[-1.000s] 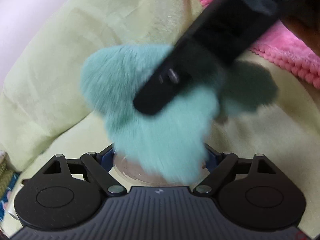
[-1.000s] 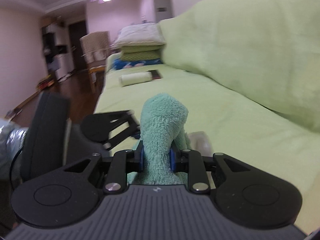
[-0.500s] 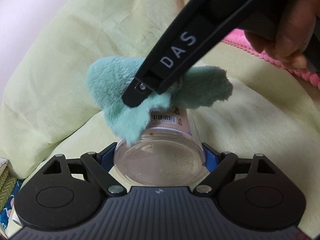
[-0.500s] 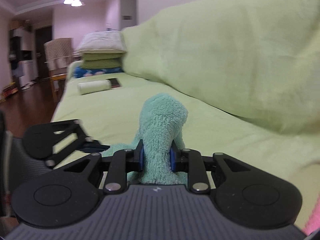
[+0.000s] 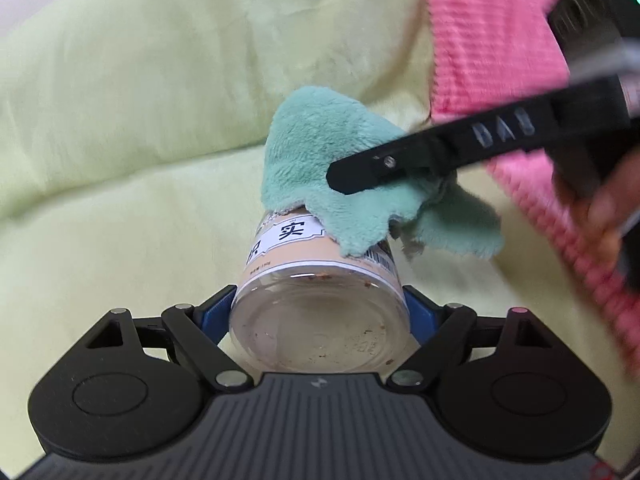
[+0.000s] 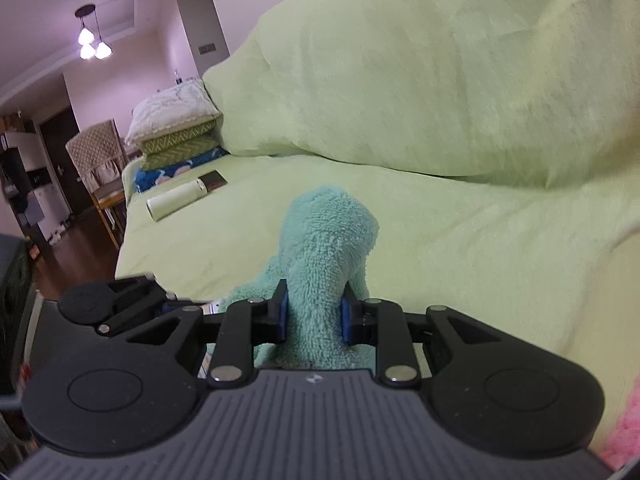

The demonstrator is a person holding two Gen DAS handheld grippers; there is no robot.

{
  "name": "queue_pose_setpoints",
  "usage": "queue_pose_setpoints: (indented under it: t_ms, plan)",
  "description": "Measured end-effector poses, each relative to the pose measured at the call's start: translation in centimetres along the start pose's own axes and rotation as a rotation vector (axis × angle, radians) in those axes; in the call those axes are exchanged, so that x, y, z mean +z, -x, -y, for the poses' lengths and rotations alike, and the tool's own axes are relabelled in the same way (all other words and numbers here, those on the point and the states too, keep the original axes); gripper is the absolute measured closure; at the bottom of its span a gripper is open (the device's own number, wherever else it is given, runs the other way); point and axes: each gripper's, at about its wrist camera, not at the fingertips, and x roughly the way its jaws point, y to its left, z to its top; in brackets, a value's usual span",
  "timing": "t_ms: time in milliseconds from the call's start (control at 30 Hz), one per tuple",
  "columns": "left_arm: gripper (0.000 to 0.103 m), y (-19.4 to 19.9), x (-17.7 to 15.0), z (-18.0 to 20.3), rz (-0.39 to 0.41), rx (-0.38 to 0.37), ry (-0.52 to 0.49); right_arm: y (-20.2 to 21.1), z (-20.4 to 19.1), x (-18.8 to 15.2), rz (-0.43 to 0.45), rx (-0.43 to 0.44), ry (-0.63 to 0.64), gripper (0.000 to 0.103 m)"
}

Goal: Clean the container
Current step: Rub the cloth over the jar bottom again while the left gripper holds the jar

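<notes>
We've got the plastic jar clamped in our left claw, right claw pinching the teal cloth over its far end. Keep it snug, wipe around slowly.

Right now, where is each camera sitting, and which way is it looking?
Left wrist: sits on the left tongs, looks along them at the clear jar they hold; a hand shows at right.
Right wrist: sits on the right tongs, looks over the green sofa cover toward the room; no body shows.
Both show: the teal cloth and the other tongs.
</notes>
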Motion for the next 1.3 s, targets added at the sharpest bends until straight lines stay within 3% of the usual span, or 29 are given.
queue_pose_setpoints:
  t_ms: [100,233,400,533,633,700,867,1033,1133,1200,1300]
  plan:
    - [0.017,1.1,-2.7,2.4,0.013,0.083,-0.148,1.2,-0.7,0.4,-0.007,0.034,0.086,0.082]
    - [0.017,1.3,-3.6,2.5,0.013,0.107,-0.191,2.7,-2.5,0.5,-0.033,0.129,0.225,0.082]
    - [0.017,-4.0,2.4,5.5,0.007,0.1,-0.168,1.8,-4.5,-0.2,-0.07,0.225,0.301,0.082]
    - [0.018,-4.3,2.4,5.1,0.0,0.097,-0.152,1.2,-4.3,-0.1,-0.033,0.254,0.249,0.082]
    - [0.018,-6.8,4.7,6.7,0.001,0.105,-0.166,0.7,-4.4,0.1,-0.009,0.219,0.262,0.082]
    - [0.018,-6.8,3.3,6.8,0.002,0.118,-0.193,0.2,-4.6,0.2,0.002,0.183,0.273,0.082]
    - [0.018,-6.8,3.2,6.8,0.004,0.116,-0.193,-0.6,-4.7,0.3,0.025,0.06,0.29,0.082]
    - [0.018,-6.7,3.3,7.0,0.009,0.119,-0.205,-0.8,-3.6,0.1,0.045,-0.045,0.254,0.083]
    - [0.018,-6.7,3.2,7.1,0.009,0.123,-0.213,-0.3,-1.9,0.0,0.046,-0.029,0.149,0.083]
    - [0.018,-6.8,3.3,6.6,-0.004,0.096,-0.168,-0.2,-1.3,0.0,0.046,-0.026,0.125,0.083]
    - [0.017,-6.8,3.8,4.5,-0.021,-0.008,-0.006,0.0,-0.6,-0.2,0.045,-0.01,0.086,0.082]
